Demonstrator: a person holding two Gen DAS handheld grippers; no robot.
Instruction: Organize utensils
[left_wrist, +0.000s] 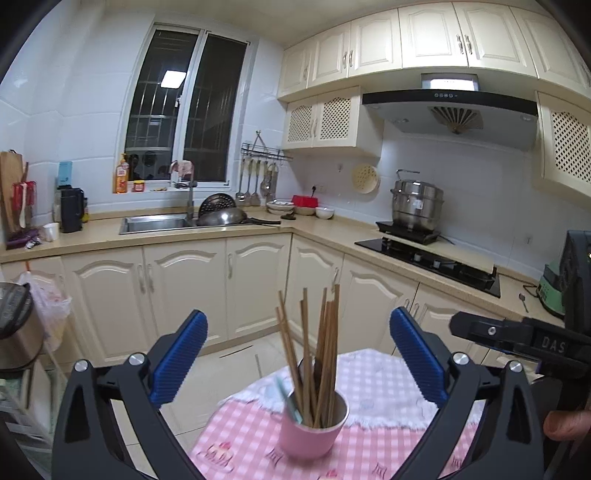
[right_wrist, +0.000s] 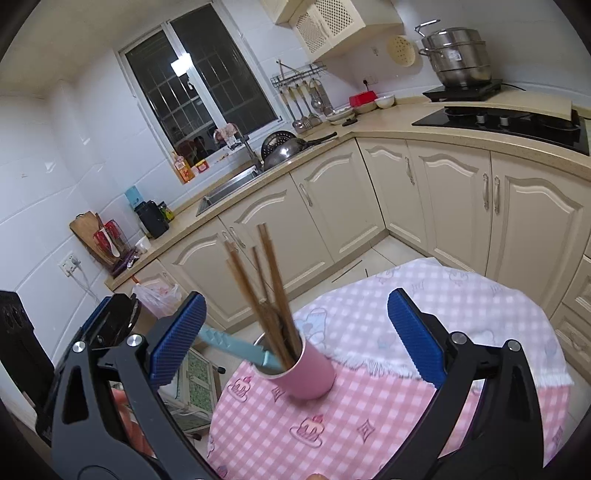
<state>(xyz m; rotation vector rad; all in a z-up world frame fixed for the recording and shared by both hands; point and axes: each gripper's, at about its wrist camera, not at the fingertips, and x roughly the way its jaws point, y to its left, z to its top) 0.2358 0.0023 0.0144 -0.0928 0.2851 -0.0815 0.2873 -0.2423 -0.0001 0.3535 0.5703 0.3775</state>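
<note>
A pink cup with a steel rim stands on a round table covered by a pink checked cloth. It holds several brown wooden chopsticks and a light blue-handled utensil. My left gripper is open and empty, its blue pads either side of the cup, above it. In the right wrist view the cup stands between the open, empty right gripper's pads, with the chopsticks upright and the blue utensil leaning left. The right gripper's body shows in the left view.
Kitchen counters run behind, with a sink, a wok, a hob and a steel steamer pot. A bin with a plastic bag stands at left. A spoon lies on the right counter.
</note>
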